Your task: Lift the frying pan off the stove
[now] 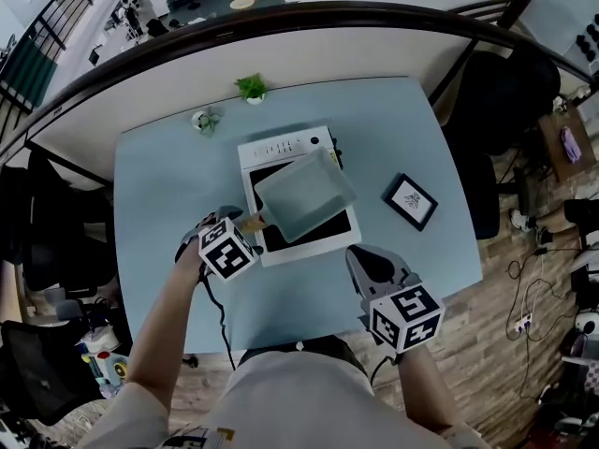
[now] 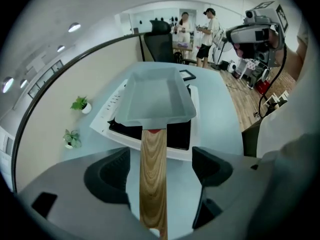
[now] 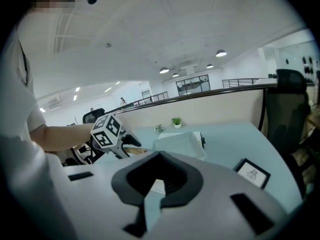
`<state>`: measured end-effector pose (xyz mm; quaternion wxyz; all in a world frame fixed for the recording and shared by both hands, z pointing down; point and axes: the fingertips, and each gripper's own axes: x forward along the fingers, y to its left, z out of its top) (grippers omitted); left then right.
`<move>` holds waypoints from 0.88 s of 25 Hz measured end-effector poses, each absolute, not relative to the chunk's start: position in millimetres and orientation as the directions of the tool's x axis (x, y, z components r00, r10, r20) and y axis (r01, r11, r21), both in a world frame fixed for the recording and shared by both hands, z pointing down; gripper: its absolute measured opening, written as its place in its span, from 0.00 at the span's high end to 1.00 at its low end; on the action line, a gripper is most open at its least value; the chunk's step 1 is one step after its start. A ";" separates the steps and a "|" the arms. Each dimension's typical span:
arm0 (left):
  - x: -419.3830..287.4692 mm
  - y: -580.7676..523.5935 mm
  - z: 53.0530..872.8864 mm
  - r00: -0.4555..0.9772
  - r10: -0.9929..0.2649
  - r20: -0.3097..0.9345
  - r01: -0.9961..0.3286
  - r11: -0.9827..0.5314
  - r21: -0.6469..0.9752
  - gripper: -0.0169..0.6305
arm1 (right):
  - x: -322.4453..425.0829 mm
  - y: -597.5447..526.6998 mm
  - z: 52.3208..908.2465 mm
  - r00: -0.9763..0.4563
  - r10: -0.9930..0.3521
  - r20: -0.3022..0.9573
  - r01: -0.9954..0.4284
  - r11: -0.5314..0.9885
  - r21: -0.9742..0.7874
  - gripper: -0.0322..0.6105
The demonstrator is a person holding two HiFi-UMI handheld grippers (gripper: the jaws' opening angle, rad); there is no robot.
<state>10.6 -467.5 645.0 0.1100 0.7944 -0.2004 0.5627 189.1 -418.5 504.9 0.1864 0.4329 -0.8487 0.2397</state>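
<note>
A pale rectangular frying pan [image 1: 304, 193] [image 2: 157, 96] [image 3: 180, 143] lies over the black cooktop of a white stove [image 1: 281, 148] [image 2: 150, 152] in the middle of the blue table. Its wooden handle [image 1: 251, 221] [image 2: 152, 174] points toward me. My left gripper [image 1: 229, 221] [image 2: 159, 169] is open, one jaw on either side of the handle with a gap showing on both sides. I cannot tell whether the pan touches the cooktop. My right gripper [image 1: 367, 260] [image 3: 156, 184] hovers shut and holds nothing, near the table's front edge to the right of the stove.
A small framed picture [image 1: 409, 200] [image 3: 252, 173] lies right of the stove. Two little potted plants [image 1: 251, 88] [image 1: 206, 120] stand at the table's far edge. A black office chair [image 1: 496, 92] is beyond the right corner. A curved railing runs behind the table.
</note>
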 end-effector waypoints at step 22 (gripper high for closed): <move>7.5 -448.1 655.6 0.207 -0.235 0.950 -0.599 -0.798 -0.067 0.77 | 219.4 -411.0 517.1 -0.522 -0.657 0.545 -0.850 0.456 -0.265 0.95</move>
